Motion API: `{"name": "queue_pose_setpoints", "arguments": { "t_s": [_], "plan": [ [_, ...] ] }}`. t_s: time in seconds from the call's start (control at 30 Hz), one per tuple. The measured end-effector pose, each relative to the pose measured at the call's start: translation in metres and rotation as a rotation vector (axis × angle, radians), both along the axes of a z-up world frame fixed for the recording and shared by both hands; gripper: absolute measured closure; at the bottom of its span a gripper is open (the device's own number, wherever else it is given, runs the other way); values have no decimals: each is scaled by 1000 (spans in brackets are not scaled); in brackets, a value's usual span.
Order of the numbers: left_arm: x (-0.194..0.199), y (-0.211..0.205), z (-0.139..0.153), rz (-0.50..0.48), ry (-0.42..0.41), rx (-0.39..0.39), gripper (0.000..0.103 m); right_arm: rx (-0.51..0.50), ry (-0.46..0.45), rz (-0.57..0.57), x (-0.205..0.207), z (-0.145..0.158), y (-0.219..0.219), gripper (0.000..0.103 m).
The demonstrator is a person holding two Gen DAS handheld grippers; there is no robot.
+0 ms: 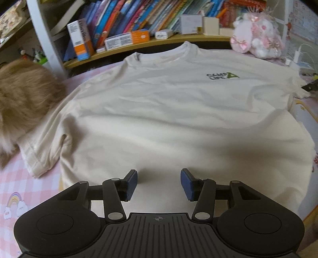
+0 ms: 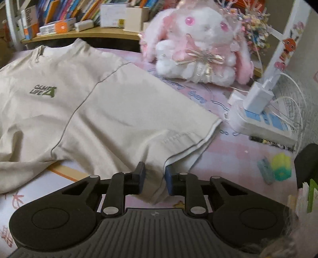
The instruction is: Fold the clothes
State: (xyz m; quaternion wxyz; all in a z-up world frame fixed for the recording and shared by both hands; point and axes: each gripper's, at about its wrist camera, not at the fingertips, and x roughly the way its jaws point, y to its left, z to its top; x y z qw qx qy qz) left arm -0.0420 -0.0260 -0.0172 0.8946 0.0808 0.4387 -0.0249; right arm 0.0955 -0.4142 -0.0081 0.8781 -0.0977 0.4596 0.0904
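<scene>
Across the middle of the left wrist view lies the cream short-sleeved T-shirt [image 1: 169, 119] with a small dark-and-green chest logo, spread face up on the pink checked cloth-covered table [image 1: 12, 178]. Its collar points to the top of the frame, toward the curved wooden shelf of colourful books [image 1: 139, 17]. My left gripper [image 1: 159, 183] sits at the bottom centre over the shirt's lower part, its blue-padded jaws released and standing apart with only flat fabric showing in the gap; nothing is pinched.

In the right wrist view the shirt's sleeve [image 2: 139, 119] runs from the upper left down to the bottom centre. My right gripper [image 2: 155, 179] has the lower corner of that sleeve's hem between its jaws, which stand narrow, and the fabric bunches there; they look clenched on it, though the picture is a little blurred.

A fluffy white-and-pink plush rabbit [image 2: 198, 45] sits at the upper centre of that frame, just beyond the sleeve. A white power strip with chargers [image 2: 258, 115] lies at the right. A tan furry thing [image 1: 25, 95] at the left edge of the left view touches the other sleeve.
</scene>
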Motion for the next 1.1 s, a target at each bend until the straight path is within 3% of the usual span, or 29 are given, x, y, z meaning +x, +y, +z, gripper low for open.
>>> {"name": "queue_pose_setpoints", "arguments": {
  "t_s": [0.47,0.53,0.57,0.7,0.77,0.93,1.1],
  "plan": [
    [-3,-31,-2,-157,39,-72,54,-114,-27,-177,10,1,-39,82],
    [-6,-20,5,-139,27,-76,54,-129,-34,-185,10,1,-37,76],
    [-7,-13,8,-127,19,-79,54,-136,-37,-188,10,2,-36,63],
    [-6,38,23,27,-29,-116,54,-51,-83,-149,-9,20,-18,48],
    [-2,71,25,135,-49,-137,54,10,-100,-95,-22,33,2,28],
    [12,150,27,366,-103,-231,54,118,-145,56,-66,59,63,23],
    [36,216,8,547,-78,-293,57,187,-175,56,-111,80,110,22]
  ]
}}
